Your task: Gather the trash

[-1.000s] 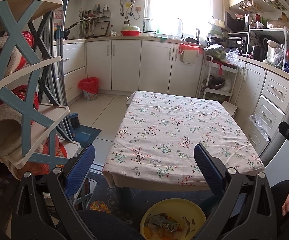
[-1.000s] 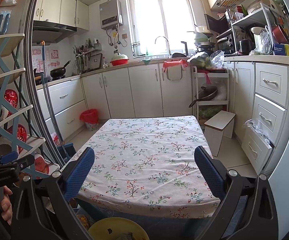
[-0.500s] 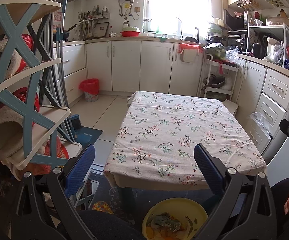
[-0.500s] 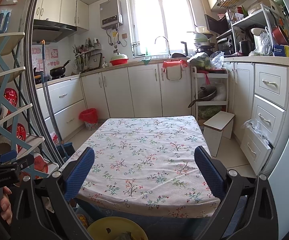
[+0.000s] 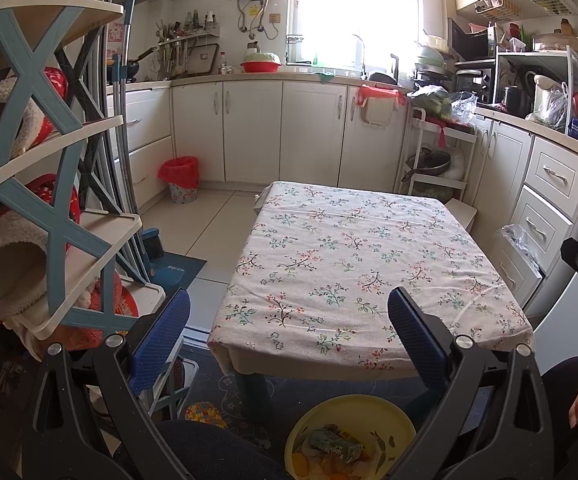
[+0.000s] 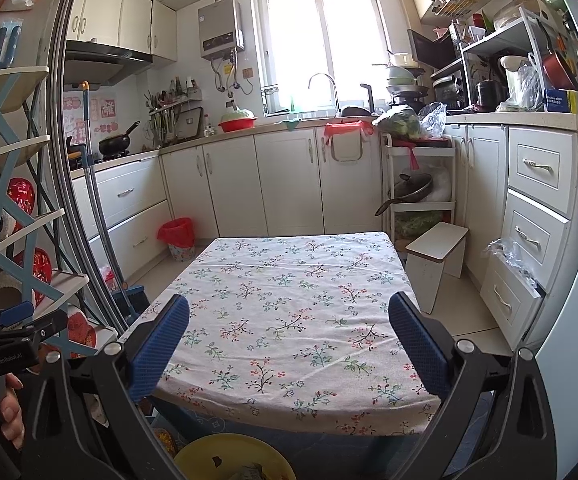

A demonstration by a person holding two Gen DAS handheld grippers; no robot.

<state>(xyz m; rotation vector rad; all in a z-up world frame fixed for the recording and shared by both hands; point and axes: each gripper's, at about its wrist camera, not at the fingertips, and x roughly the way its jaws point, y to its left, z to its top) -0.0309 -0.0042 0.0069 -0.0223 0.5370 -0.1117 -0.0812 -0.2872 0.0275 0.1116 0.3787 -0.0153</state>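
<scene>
A yellow bowl (image 5: 381,414) with wrappers and peel scraps (image 5: 331,446) sits low in front of the table, below my left gripper (image 5: 289,320), which is open and holds nothing. The same yellow bowl (image 6: 213,454) shows at the bottom edge of the right wrist view, under my open, empty right gripper (image 6: 289,320). Both grippers hover before the near edge of a low table with a floral cloth (image 5: 353,256). A small bin with a red bag (image 5: 179,178) stands on the floor by the far-left cabinets; this red-bagged bin (image 6: 177,238) also appears in the right wrist view.
A blue-and-cream shoe rack (image 5: 53,184) with slippers stands close on the left, with a broom and dustpan (image 5: 157,252) beside it. A small white stool (image 6: 437,256) sits right of the table. White cabinets and drawers (image 6: 529,236) line the back and right.
Both views have shifted only slightly; the left gripper dipped a little, showing more of the yellow bowl. Both grippers stay open.
</scene>
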